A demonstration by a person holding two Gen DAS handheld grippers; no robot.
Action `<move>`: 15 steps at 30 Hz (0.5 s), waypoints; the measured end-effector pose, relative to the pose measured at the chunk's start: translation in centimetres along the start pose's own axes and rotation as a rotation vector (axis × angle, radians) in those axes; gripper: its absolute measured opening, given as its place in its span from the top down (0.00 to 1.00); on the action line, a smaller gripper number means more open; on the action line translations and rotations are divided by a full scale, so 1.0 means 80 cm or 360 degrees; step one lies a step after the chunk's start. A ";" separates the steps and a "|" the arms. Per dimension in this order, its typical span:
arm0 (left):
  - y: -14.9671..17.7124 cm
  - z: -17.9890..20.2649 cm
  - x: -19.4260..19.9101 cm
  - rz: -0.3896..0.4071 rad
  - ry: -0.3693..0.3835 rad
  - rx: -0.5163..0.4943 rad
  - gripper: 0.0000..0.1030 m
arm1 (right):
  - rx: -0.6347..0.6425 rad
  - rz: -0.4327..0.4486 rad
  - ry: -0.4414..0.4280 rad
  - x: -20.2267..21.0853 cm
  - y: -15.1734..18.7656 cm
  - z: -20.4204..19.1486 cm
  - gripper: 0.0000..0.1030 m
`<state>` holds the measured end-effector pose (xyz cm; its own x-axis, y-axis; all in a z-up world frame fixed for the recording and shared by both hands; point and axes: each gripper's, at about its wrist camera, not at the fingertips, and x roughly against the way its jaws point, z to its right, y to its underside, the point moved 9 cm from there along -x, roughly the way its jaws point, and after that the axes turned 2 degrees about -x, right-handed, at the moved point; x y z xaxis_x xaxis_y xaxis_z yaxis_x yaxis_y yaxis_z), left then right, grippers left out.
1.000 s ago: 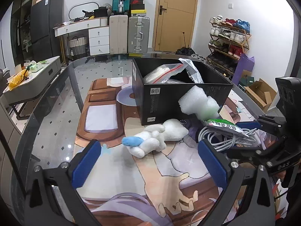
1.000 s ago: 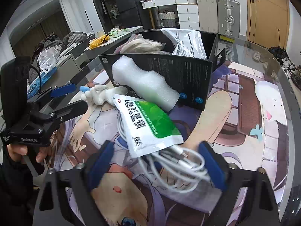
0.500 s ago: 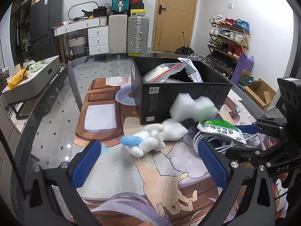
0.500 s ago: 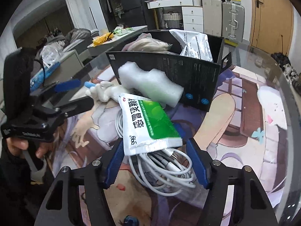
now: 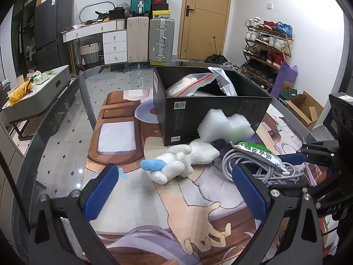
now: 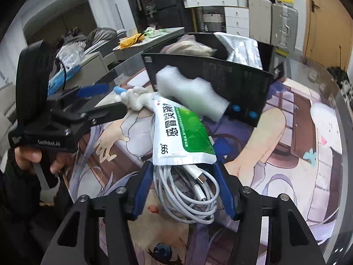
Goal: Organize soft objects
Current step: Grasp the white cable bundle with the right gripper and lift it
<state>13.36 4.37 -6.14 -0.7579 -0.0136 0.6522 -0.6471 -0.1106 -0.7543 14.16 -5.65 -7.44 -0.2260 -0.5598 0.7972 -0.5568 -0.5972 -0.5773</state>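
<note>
Left wrist view showed the left tool (image 5: 175,186) held above the printed mat (image 5: 154,201) on the glass desk (image 5: 64,132), its blue pads spread wide with nothing between them. Just ahead of it lay a white plush toy (image 5: 176,163) with a blue tip, apart from both pads. Behind the toy stood a black box (image 5: 198,114) holding plastic bags, and a white foam piece (image 5: 225,125) leaned against its front wall. Right of the toy lay a coiled white cable (image 5: 249,165) with a green-and-white sachet (image 5: 258,152) on top (its print too small to read here). In the right wrist view the right tool (image 6: 184,187) was closing around that cable (image 6: 187,196) and the sachet's (image 6: 178,137) lower edge; whether its pads pressed them yet, I could not tell.
</note>
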 end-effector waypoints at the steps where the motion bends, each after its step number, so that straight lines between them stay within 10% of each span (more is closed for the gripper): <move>1: 0.000 0.000 0.000 -0.0001 -0.0001 0.0001 0.00 | 0.0008 0.0007 -0.0001 -0.001 -0.001 -0.003 0.39; 15: 0.002 0.002 -0.002 0.0001 0.0001 0.0008 0.00 | 0.0059 0.0071 0.0001 -0.005 -0.011 -0.017 0.63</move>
<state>13.35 4.16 -6.34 -0.7585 -0.0132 0.6516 -0.6461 -0.1153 -0.7544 13.62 -4.13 -6.99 -0.2507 -0.5859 0.7707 -0.5164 -0.5924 -0.6184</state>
